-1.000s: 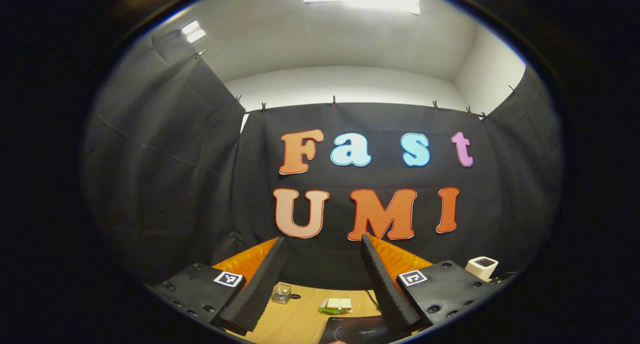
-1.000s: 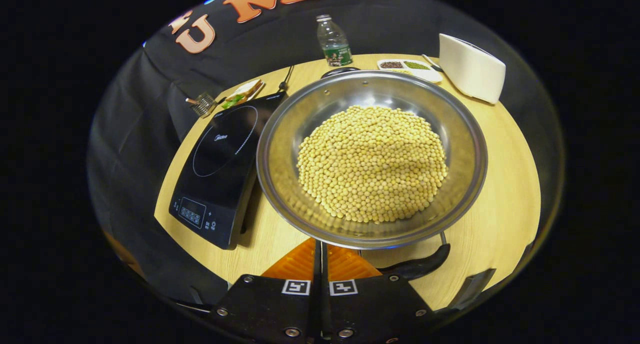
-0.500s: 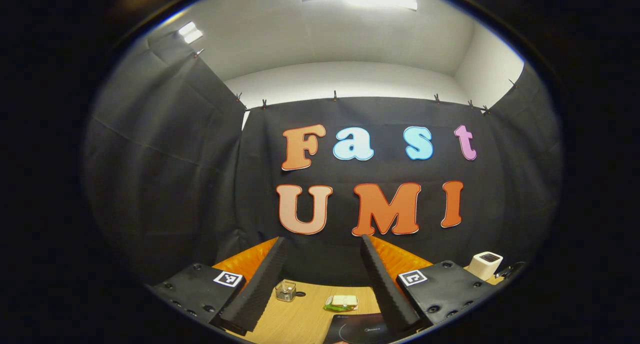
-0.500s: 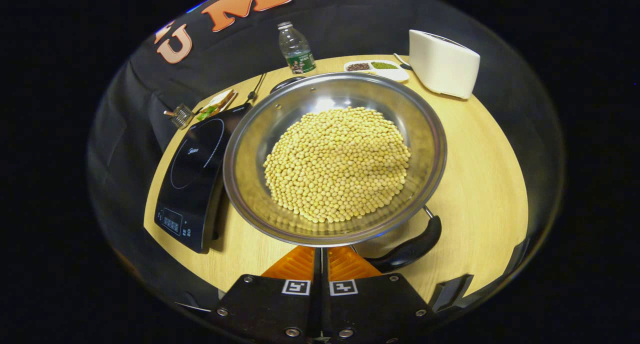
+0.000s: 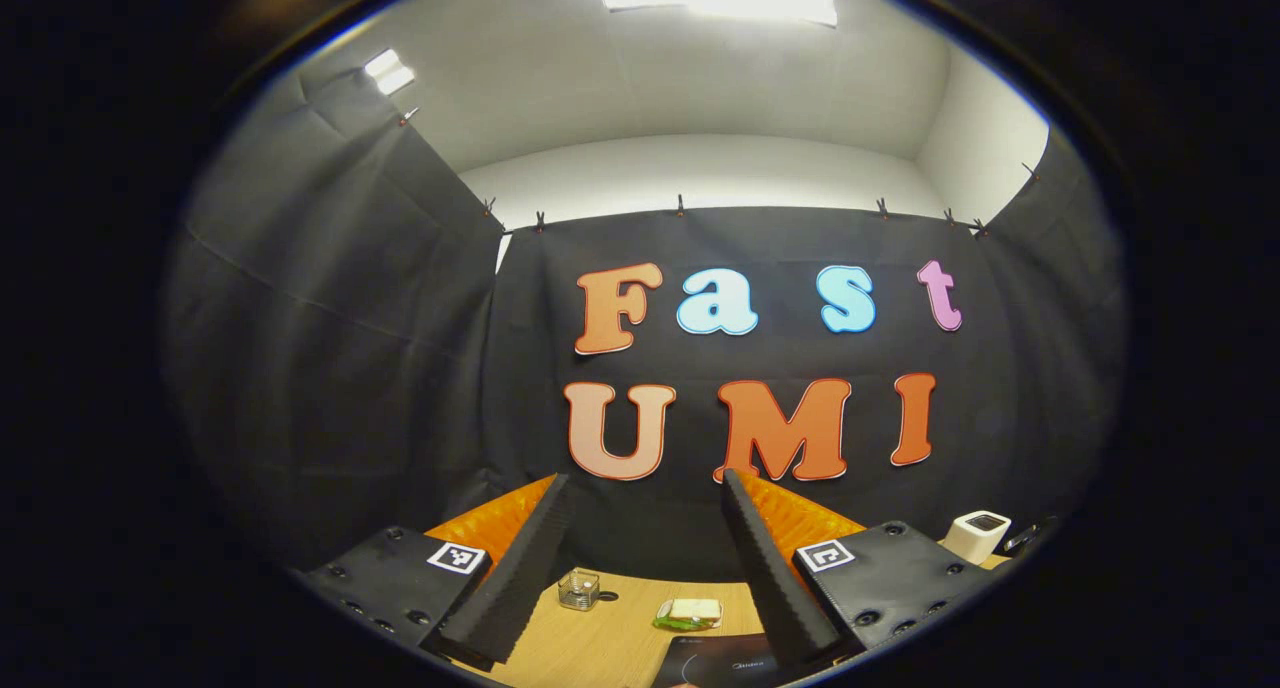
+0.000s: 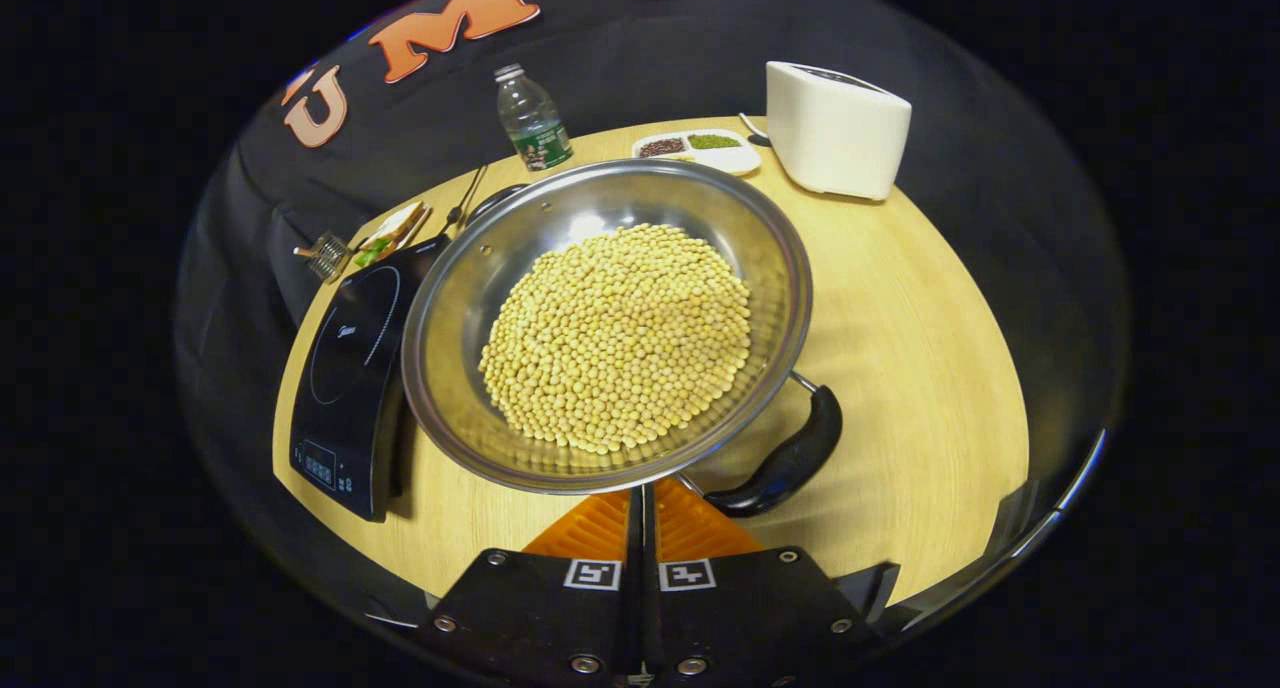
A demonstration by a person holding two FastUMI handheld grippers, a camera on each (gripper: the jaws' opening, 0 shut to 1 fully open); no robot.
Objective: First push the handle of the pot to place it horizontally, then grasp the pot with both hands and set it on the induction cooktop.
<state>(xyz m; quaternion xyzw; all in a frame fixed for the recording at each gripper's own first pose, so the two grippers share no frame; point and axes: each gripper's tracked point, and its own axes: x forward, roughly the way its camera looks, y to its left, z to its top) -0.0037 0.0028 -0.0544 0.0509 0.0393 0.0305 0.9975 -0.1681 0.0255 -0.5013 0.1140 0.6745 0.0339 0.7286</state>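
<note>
right gripper fingers closed together, holding nothing, at the near rim of the pot on the table, beside the cooktop. left gripper spread wide, empty, raised.

Pot and handle sit farther left in the right gripper view than a second ago; the handle swings from low-lying to steeply angled on the tabletop.
</note>
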